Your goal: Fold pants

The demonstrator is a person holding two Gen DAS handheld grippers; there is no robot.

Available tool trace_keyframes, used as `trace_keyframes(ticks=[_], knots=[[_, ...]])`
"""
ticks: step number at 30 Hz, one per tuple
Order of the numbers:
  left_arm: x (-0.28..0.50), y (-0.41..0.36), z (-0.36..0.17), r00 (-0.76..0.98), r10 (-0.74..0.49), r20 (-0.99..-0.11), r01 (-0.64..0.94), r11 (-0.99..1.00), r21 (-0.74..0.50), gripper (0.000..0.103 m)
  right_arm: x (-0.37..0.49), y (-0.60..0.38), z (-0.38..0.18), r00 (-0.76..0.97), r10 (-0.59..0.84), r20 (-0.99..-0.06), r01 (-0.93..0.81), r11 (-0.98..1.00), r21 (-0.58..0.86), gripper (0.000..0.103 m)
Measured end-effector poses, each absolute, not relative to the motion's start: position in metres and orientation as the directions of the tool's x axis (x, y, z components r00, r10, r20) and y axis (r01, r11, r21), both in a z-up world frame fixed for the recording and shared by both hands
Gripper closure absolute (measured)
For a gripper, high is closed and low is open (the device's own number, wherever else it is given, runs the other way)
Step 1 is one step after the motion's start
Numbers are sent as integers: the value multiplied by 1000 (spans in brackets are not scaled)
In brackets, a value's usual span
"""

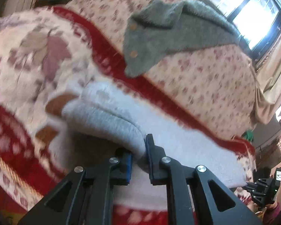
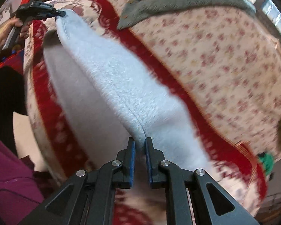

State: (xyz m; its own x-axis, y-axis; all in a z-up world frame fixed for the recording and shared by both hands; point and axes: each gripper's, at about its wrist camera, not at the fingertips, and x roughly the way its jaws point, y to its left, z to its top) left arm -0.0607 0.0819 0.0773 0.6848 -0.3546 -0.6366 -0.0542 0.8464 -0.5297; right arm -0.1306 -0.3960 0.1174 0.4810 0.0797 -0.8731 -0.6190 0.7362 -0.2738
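The light grey fleece pants (image 1: 110, 120) hang stretched above the bed between my two grippers. My left gripper (image 1: 139, 150) is shut on one end of the pants, with a thick fold pinched between its blue pads. My right gripper (image 2: 140, 142) is shut on the other end of the pants (image 2: 110, 78), along a seam. In the right wrist view the left gripper (image 2: 60, 13) shows at the far top left, clamped on the fabric. In the left wrist view the right gripper (image 1: 248, 185) shows at the lower right, at the pants' edge.
The bed is covered by a cream floral sheet (image 1: 206, 75) and a red and white patterned blanket (image 1: 28, 56). A dark grey fleece garment with buttons (image 1: 164, 35) lies further back on the bed. A bright window (image 1: 252, 18) is behind. A green object (image 2: 266, 162) lies past the bed's edge.
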Motion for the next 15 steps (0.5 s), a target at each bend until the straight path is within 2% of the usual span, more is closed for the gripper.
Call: trace_keyframes(ticks=[8, 9, 10, 12, 13, 14, 15], knots=[[-84, 91, 44, 662, -364, -655, -78, 836, -543, 90, -153, -403, 65, 419, 118, -900, -564, 811, -157, 93], [-85, 92, 42, 660, -372, -652, -76, 831, -551, 90, -156, -404, 63, 383, 155, -911, -567, 817, -100, 97], [-83, 93, 42, 657, -383, -649, -73, 825, -560, 90, -158, -404, 61, 357, 174, -918, -572, 818, -67, 97], [-81, 94, 38, 648, -389, -655, -77, 822, -564, 87, -163, -399, 49, 378, 104, -920, -581, 800, -149, 97], [-80, 96, 37, 642, -373, -669, -100, 825, -556, 75, -162, -400, 44, 393, 77, -916, -573, 800, -179, 97], [-80, 97, 37, 644, -356, -677, -116, 830, -546, 52, -158, -405, 45, 381, 112, -918, -556, 821, -130, 97], [-82, 98, 37, 652, -347, -674, -124, 829, -546, 42, -155, -412, 51, 374, 178, -910, -532, 845, -54, 97]])
